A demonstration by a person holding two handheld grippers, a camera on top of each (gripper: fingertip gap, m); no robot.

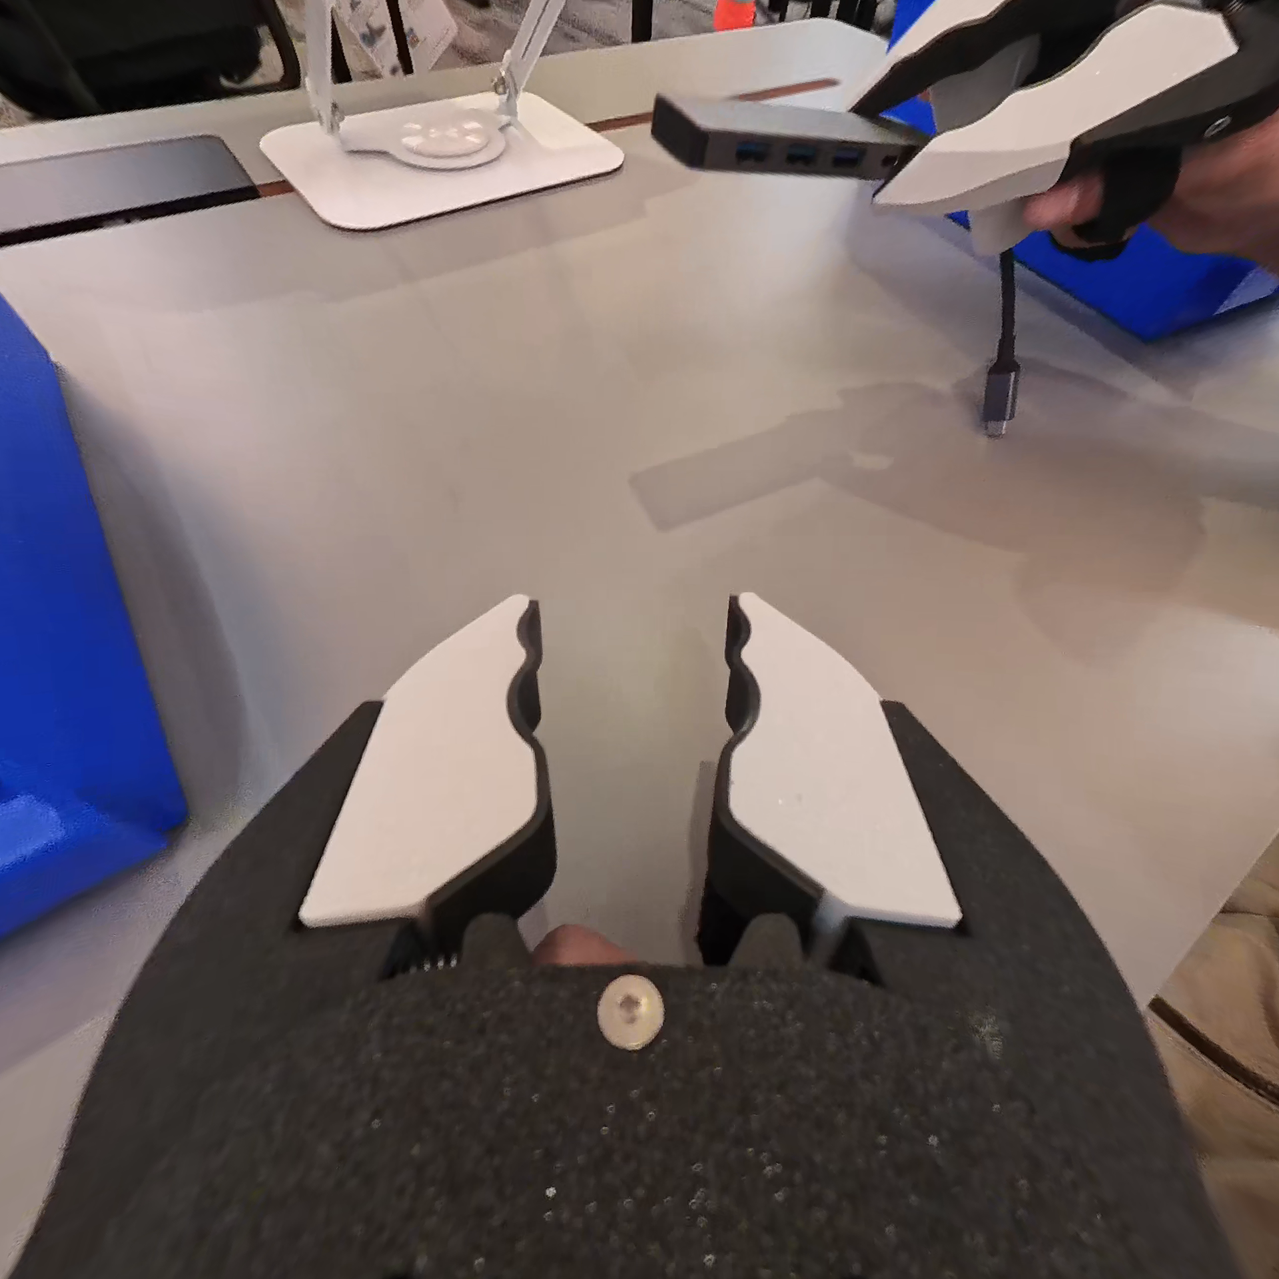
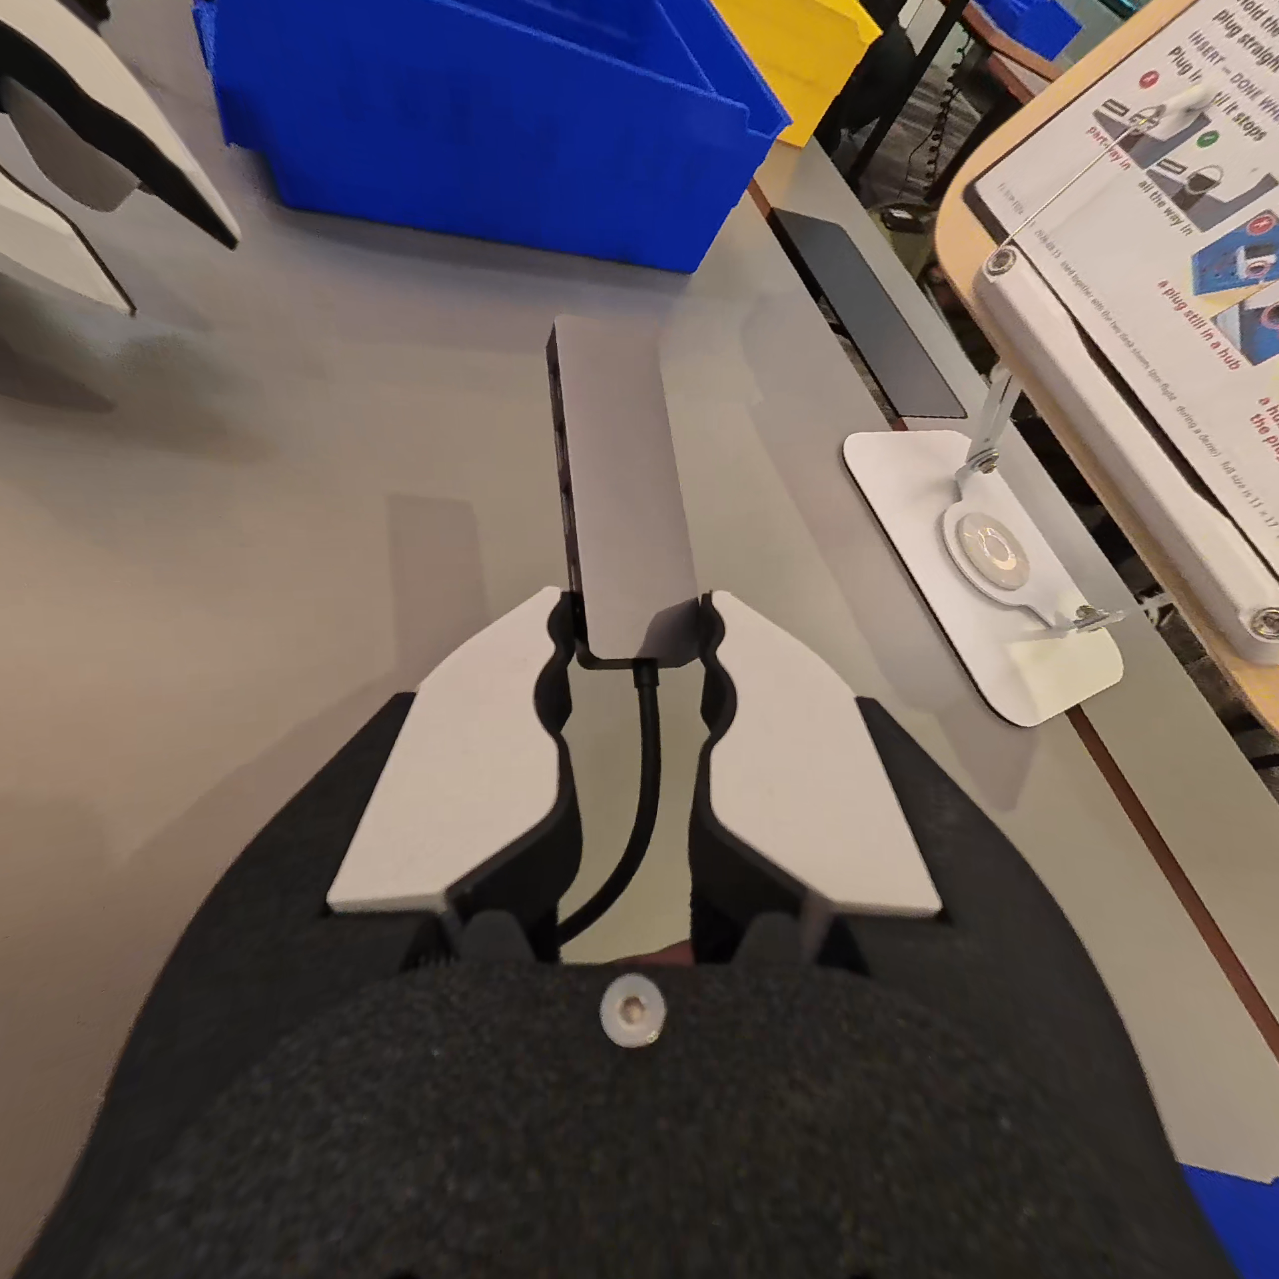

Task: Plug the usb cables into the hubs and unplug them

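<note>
Now keep your right gripper [image 2: 638,616] clamped on the cabled end of the hub [image 2: 619,477], level above the table [image 1: 484,415], ports facing left, while your left gripper [image 1: 631,605], jaws apart and empty, fetches a cable.

We see a big white sheet [image 2: 1176,228] with red and black words and small pictures, clipped on a stand [image 2: 983,554] beside the table [image 2: 277,554].

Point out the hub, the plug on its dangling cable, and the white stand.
hub [image 1: 782,142]: left wrist view, on its side with the ports.
plug [image 1: 999,401]: left wrist view, on its metal shell.
white stand [image 1: 443,166]: left wrist view, on its flat base.
</note>
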